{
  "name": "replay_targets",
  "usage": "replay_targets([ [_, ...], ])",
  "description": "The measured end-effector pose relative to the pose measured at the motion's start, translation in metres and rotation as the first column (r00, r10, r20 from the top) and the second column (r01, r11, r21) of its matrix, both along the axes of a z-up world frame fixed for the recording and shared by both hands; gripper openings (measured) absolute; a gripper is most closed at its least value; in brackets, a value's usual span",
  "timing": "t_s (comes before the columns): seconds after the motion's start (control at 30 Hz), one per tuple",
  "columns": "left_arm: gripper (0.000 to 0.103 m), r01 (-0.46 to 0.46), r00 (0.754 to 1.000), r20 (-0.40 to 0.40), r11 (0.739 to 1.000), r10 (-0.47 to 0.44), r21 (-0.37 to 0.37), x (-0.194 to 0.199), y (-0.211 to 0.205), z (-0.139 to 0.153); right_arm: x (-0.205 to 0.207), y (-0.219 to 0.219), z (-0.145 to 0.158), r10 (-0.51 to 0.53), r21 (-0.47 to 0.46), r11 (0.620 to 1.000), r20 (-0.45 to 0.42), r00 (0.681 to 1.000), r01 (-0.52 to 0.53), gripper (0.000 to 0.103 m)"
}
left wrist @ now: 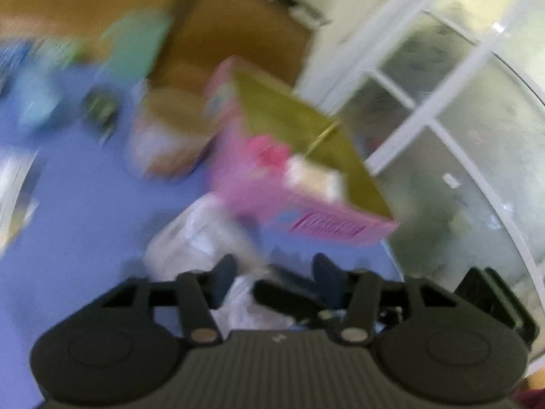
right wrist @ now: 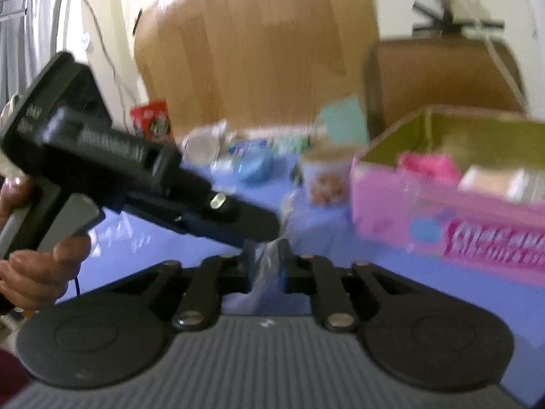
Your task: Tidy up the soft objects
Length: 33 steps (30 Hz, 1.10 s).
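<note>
Both views are motion-blurred. My right gripper is shut on a clear plastic bag that hangs between its fingers. The left gripper reaches in from the left of the right wrist view, its tip against the same bag. In the left wrist view my left gripper is open, with the crumpled clear bag between and ahead of its fingers. A pink cardboard box with an olive-green inside holds a bright pink soft thing and a white-beige packet. The box also shows at the right of the right wrist view.
A blue mat covers the table. On it stand a paper cup with a snack picture, a blue packet, a red packet and a teal card. Wooden furniture stands behind. A window is at the right.
</note>
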<state>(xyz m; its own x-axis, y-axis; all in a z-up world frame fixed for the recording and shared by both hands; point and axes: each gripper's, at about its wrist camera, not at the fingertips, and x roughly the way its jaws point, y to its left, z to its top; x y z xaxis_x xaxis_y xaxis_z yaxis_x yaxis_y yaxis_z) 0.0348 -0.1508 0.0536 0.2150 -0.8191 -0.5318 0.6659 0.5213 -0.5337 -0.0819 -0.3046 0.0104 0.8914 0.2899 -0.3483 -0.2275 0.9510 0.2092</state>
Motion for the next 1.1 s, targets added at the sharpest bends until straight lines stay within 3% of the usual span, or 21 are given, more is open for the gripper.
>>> replay_targets([
  [0.1,0.053,0.089,0.981,0.169,0.996,-0.089,0.008,-0.005,-0.041,0.031,0.004,-0.012,0.014,-0.091,-0.031,0.995,0.082,0.992,0.094,0.013],
  [0.2,0.053,0.127,0.973,0.196,0.992,-0.124,-0.003,-0.001,-0.072,0.047,0.006,-0.032,0.027,-0.169,-0.002,0.985,0.132,0.977,0.171,0.012],
  [0.27,0.061,0.128,0.971,0.206,0.991,-0.12,-0.026,0.002,-0.077,0.052,0.005,-0.044,0.032,-0.195,0.02,0.981,0.15,0.969,0.195,0.012],
  [0.37,0.079,0.082,0.982,0.174,0.995,-0.072,-0.05,0.011,-0.067,0.046,-0.005,-0.055,0.028,-0.187,0.007,0.982,0.141,0.972,0.188,0.012],
  [0.43,0.085,0.034,0.991,0.132,0.999,-0.03,-0.027,0.017,-0.058,0.035,-0.012,-0.057,0.02,-0.133,-0.014,0.991,0.118,0.984,0.136,0.012],
  [0.57,0.089,-0.021,0.999,-0.027,1.0,0.021,0.001,0.027,-0.029,0.001,-0.024,-0.043,0.004,-0.043,-0.037,0.998,0.069,0.997,0.046,0.016],
  [0.67,0.088,-0.064,0.995,-0.07,0.997,0.066,0.034,0.028,-0.01,-0.017,-0.024,-0.03,-0.008,0.034,-0.008,0.999,0.029,0.999,-0.034,0.026],
  [0.83,0.088,-0.113,0.99,-0.079,0.991,0.118,0.069,0.021,0.021,-0.028,-0.019,-0.029,-0.012,0.041,0.009,0.999,-0.005,0.999,-0.041,0.086],
  [0.9,0.088,-0.117,0.987,-0.099,0.989,0.126,0.085,0.015,0.029,-0.034,-0.014,-0.03,-0.014,0.041,-0.015,0.999,-0.035,0.999,-0.041,0.088],
  [1.0,0.088,-0.071,0.986,-0.146,0.994,0.083,0.083,0.005,0.028,-0.045,-0.009,-0.024,-0.026,0.034,-0.14,0.989,-0.095,0.995,-0.047,0.09],
  [1.07,0.089,-0.042,0.99,-0.131,0.995,0.054,0.095,-0.002,0.016,-0.052,-0.011,-0.018,-0.04,0.013,-0.217,0.975,-0.12,0.993,-0.039,0.09],
  [1.1,0.089,-0.04,0.995,-0.088,0.994,0.049,0.104,-0.007,0.01,-0.052,-0.012,-0.015,-0.042,0.019,-0.233,0.972,-0.094,0.995,-0.04,0.083],
])
